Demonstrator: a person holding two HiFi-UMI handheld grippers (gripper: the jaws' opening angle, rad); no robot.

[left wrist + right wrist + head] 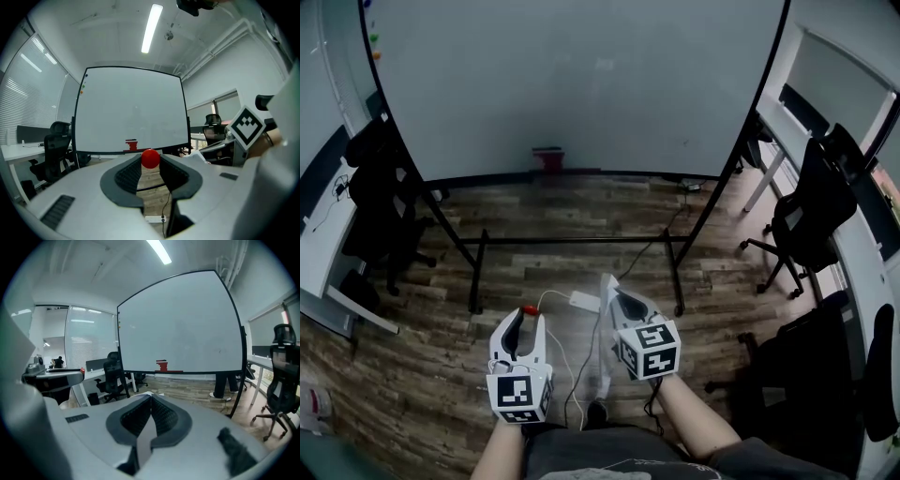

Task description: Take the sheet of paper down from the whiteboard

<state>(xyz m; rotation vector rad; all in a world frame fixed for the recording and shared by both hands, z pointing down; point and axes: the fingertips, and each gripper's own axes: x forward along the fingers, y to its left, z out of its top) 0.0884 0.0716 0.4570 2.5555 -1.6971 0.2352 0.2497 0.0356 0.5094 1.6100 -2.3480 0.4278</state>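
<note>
The whiteboard [572, 84] stands bare ahead on its black frame, also seen in the left gripper view [129, 108] and the right gripper view [183, 329]. My left gripper [525, 314] is low at the left, shut on a small red round magnet [150, 158] pinched at its tips. Beside it on the right, my right gripper [614, 292] is shut on the sheet of paper [602, 361], which hangs down from the jaws. In the right gripper view the sheet [144, 441] shows edge-on between the pads. Both grippers are well back from the board.
A red object [548, 157] sits on the board's tray. The stand's black legs and crossbar [572, 241] spread over the wood floor. A white power strip [583, 300] with a cable lies near my grippers. Black office chairs [811, 211] [380, 202] and desks flank the board.
</note>
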